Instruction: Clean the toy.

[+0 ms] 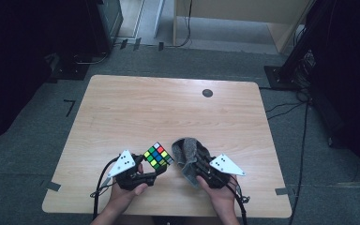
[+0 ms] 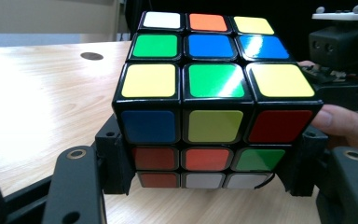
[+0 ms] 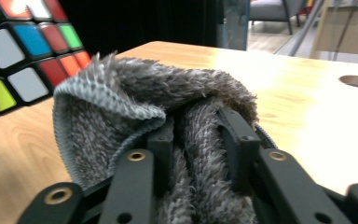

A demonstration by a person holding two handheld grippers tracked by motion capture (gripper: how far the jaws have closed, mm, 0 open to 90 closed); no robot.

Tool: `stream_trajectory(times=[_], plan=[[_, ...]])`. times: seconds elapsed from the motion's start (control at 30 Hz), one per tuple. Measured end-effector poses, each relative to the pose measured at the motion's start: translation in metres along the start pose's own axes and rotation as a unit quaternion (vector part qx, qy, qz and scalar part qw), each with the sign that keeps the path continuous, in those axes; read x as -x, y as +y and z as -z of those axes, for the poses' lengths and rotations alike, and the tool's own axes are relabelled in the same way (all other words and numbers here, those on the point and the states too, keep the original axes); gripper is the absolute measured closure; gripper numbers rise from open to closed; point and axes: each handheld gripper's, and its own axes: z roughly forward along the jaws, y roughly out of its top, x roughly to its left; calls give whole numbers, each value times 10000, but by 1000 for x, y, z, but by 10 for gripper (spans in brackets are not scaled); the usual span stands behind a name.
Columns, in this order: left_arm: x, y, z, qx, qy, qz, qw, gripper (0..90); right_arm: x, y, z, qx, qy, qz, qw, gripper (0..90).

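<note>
A scrambled colour cube (image 1: 158, 155) is held just above the wooden table (image 1: 168, 108) near its front edge, clamped by its sides in my left gripper (image 1: 158, 164). In the left gripper view the cube (image 2: 214, 102) sits between the two black jaws of the left gripper (image 2: 205, 163), yellow and green squares on top. My right gripper (image 1: 194, 161) is shut on a shaggy grey cloth (image 1: 187, 150) just right of the cube. In the right gripper view the cloth (image 3: 121, 93) is bunched over and between the jaws of the right gripper (image 3: 196, 130), and the cube (image 3: 23, 51) is close by at upper left.
A small dark round hole (image 1: 207, 93) marks the far right part of the tabletop. Beyond the table are a grey carpet with cables (image 1: 286, 110), a pale wooden desk (image 1: 243, 18) and a black stand base (image 1: 281, 77) at the right.
</note>
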Motion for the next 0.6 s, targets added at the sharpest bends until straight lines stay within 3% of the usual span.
stream_trajectory(times=[0.23,0.4,0.5,0.6], plan=[[-8,5,4,-29,120,82,9999,344,5,12,8,176,-179,113,9996,469],[-10,12,7,2,116,175,9998,344,5,18,12,342,-201,109,9992,386],[-9,17,9,59,110,185,9998,343,-2,19,12,386,-90,183,9990,366],[-13,18,9,142,92,413,9990,343,-12,17,8,367,260,290,9986,381]])
